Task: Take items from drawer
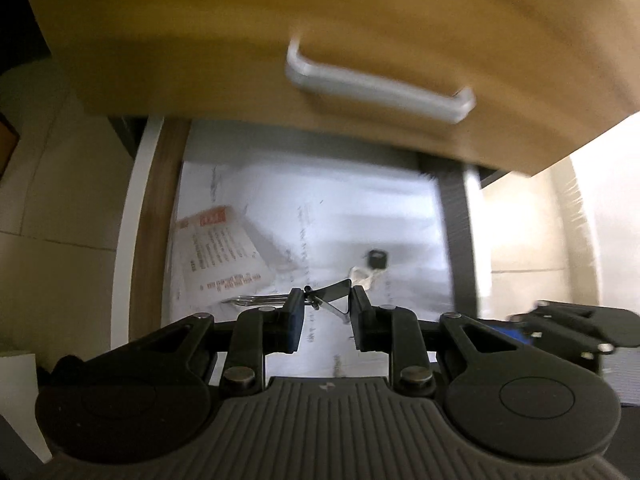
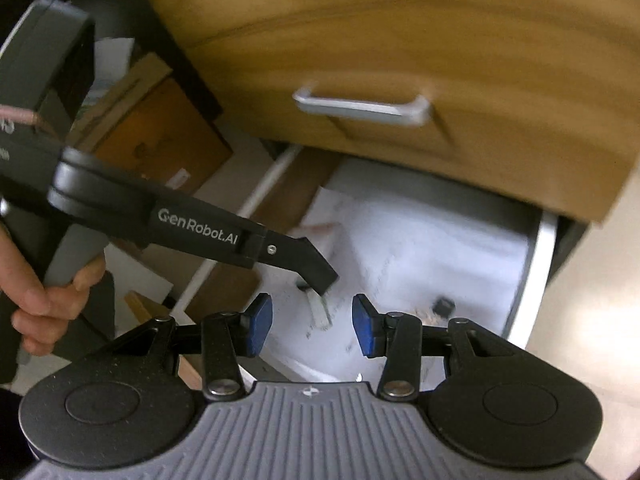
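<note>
Hovering over the open drawer (image 1: 456, 216), my left claw (image 1: 326, 312) stands partly open around a metal clip (image 1: 332, 294) lying on papers (image 1: 360, 208). My right claw (image 2: 312, 326) gapes wide, a black cap (image 2: 444, 306) lying just beyond its right finger.

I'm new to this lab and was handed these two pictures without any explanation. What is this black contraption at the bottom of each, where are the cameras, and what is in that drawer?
Each picture comes from a camera mounted on a hand-held two-finger gripper, looking forward along its fingers. No robot arm is involved: in the right wrist view a person's hand grips the handle of the other tool.

The left gripper is in the left wrist view, the right gripper in the right one. Both look down into an open drawer below a closed wooden drawer front with a metal handle.

The drawer is lined with white papers. On them lie a red-printed leaflet, a small black object and thin metal pieces, too blurred to name.

Both grippers' fingers are apart; whether the left touches the metal is unclear.
</note>
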Tool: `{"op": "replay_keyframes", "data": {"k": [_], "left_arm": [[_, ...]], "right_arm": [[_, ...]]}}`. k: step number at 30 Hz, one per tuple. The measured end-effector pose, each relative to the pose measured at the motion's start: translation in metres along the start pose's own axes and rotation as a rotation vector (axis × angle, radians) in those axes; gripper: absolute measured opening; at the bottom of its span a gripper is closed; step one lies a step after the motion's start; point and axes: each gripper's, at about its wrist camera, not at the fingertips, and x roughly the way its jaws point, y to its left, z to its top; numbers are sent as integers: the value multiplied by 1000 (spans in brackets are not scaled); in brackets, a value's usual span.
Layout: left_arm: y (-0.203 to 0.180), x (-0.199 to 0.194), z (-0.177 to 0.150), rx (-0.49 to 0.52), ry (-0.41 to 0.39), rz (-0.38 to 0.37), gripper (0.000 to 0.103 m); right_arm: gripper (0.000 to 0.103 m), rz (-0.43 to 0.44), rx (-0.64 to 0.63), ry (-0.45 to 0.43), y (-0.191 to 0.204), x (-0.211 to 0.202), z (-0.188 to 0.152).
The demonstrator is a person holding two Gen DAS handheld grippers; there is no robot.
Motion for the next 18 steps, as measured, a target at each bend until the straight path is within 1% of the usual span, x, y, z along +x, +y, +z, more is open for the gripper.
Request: {"op": "replay_keyframes", "data": {"k": [5, 10, 15, 16, 18], "left_arm": [[-6, -36, -1, 0, -33, -45, 26], [-16, -63, -3, 33, -46, -76, 26], [-27, -96, -5, 73, -79, -108, 26], [-29, -103, -6, 86, -89, -112, 26], [-34, -120, -8, 111, -110, -119, 26]], "right_arm": [[51, 9, -99, -47, 19, -13, 5], [51, -49, -219, -99, 40, -40, 8], [50, -93, -342, -156, 62, -69, 13], [48, -97, -370, -170, 67, -76, 16], [39, -115, -426, -200, 78, -88, 21]]}}
